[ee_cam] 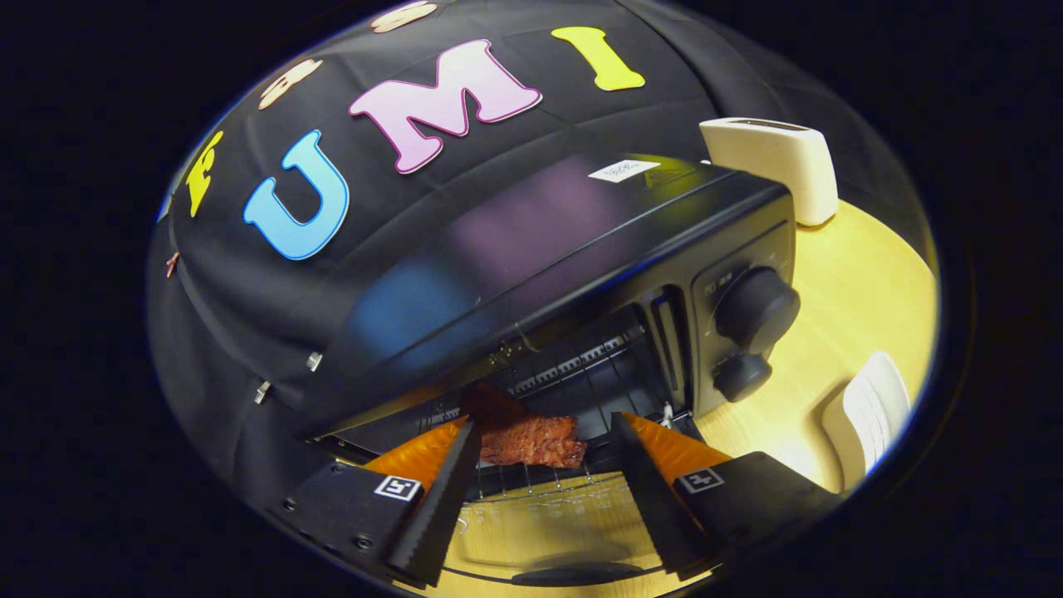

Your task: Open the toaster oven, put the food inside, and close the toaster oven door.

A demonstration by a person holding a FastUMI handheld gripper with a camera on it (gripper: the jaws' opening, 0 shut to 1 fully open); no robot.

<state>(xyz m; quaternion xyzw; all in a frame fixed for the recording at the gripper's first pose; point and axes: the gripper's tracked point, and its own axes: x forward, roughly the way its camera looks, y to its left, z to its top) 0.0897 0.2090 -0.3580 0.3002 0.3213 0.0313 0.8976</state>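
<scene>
The black toaster oven (548, 249) stands open, its glass door (540, 523) folded down flat under my fingers. A brown slab of meat (531, 440) lies on the wire rack (531, 477) just inside the opening. My gripper (544, 436) is open, its two fingers reaching to the mouth of the oven. The left fingertip (465, 440) sits right beside the meat's left end, while the right fingertip (623, 428) stands a little apart from its right end. Neither finger presses on the meat. The door handle (573, 575) shows below, between the fingers.
Two black knobs (754, 311) sit on the oven's right panel. A cream pop-up toaster (776, 166) stands behind the oven on the wooden table (855, 291). A white ribbed object (868, 415) rests on the table to the right of my right finger.
</scene>
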